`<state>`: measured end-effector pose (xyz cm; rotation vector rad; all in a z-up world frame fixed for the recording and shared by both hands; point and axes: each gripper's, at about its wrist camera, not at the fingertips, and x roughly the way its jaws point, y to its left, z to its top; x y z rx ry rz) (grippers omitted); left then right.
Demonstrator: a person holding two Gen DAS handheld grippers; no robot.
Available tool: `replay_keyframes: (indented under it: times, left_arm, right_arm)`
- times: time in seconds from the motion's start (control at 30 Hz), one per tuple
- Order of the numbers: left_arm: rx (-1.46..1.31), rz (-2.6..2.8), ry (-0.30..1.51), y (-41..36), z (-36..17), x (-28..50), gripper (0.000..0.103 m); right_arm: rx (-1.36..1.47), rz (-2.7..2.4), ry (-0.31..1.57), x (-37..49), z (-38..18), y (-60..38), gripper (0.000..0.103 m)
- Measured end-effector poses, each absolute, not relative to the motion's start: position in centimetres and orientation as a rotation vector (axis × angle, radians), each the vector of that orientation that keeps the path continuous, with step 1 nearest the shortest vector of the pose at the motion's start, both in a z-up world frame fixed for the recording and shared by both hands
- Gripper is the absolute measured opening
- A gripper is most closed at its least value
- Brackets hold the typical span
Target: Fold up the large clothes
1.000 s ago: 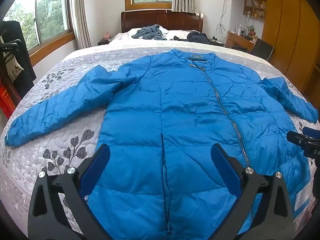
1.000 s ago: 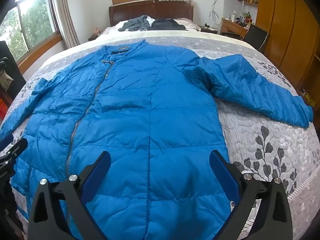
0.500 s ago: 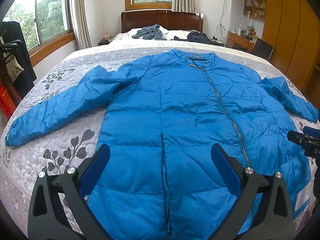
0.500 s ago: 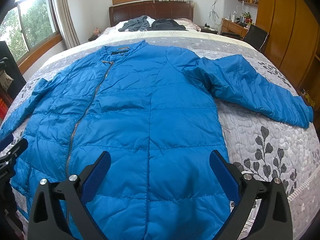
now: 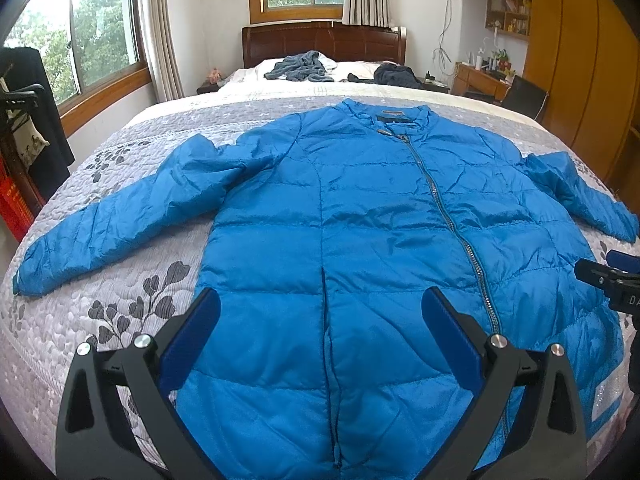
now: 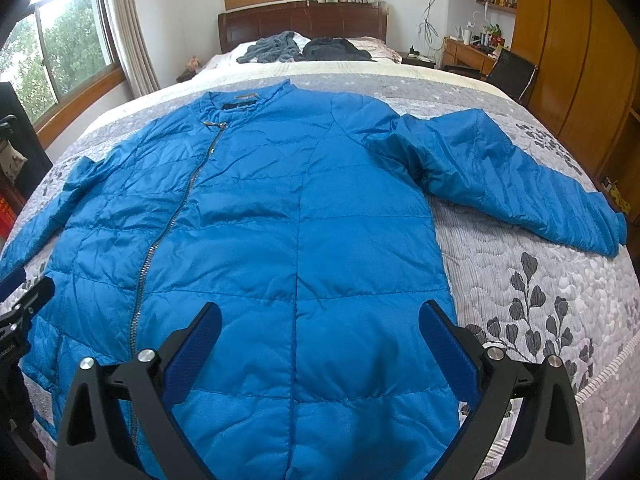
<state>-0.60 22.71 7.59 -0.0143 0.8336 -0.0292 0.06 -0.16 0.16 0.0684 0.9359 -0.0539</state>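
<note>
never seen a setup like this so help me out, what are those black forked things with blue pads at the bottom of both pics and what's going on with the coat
Those are two handheld grippers; a person carries one in each hand, and there is no robot arm. Each carries a fisheye camera looking forward along its two fingers. One picture is from the left gripper, the other from the right gripper. Both are open and hold nothing.

On the grey flower-patterned quilted bedspread lies a bright blue puffy quilted jacket, spread flat, front up, zipped, sleeves out to the sides. It has not been folded yet. In the left view the right gripper's tip shows at the right edge. Near the dark wooden headboard lie crumpled dark clothes.
</note>
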Motion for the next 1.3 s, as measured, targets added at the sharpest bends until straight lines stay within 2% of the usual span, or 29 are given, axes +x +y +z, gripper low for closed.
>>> replay_keyframes:
  times: [1.3]
  left_arm:
    - [-0.002,-0.023,0.844,22.64,7.44,-0.87,0.100]
  right_arm:
    - [0.067,-0.052,0.930,-0.03,0.29,-0.08,0.099]
